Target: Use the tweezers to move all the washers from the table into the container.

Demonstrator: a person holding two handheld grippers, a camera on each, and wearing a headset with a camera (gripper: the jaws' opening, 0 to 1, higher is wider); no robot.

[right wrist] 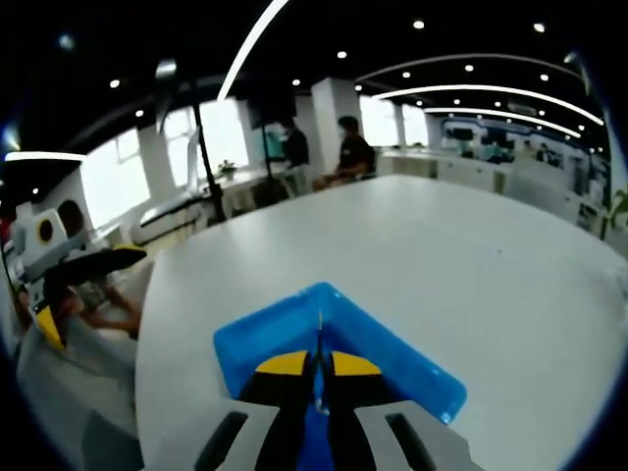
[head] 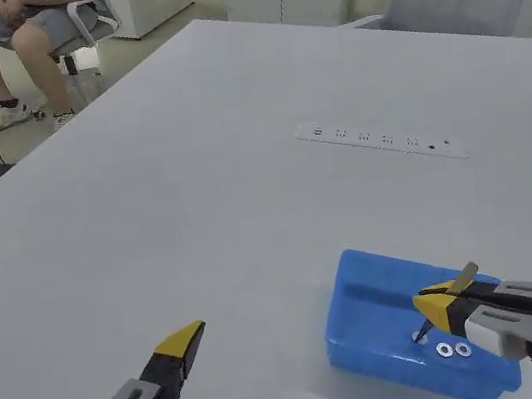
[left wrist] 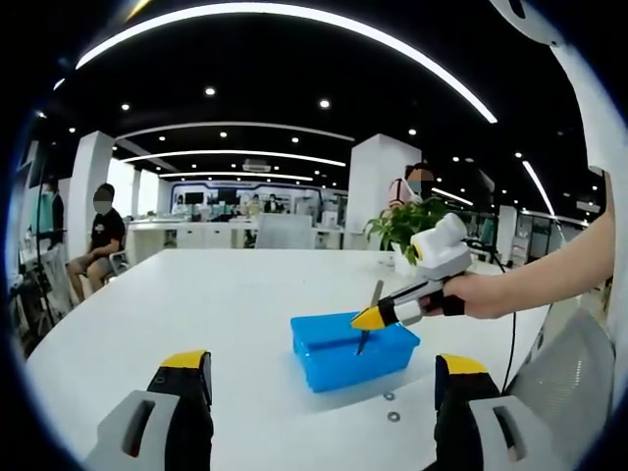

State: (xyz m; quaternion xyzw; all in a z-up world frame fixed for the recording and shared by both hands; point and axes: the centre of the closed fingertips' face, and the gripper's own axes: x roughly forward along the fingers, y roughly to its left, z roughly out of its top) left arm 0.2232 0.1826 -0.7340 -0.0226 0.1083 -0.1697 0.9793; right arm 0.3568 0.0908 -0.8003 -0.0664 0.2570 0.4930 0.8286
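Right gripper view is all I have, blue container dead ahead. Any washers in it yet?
Observer: Head view shows two washers lying in the container, beside the tweezers tip.
Operator: Any on the table?
Observer: Left gripper view shows two more washers on the table, just outside the container's wall.
Operator: And the left tool?
Observer: The left tool is open, holding nothing, off to the container's left in the head view.
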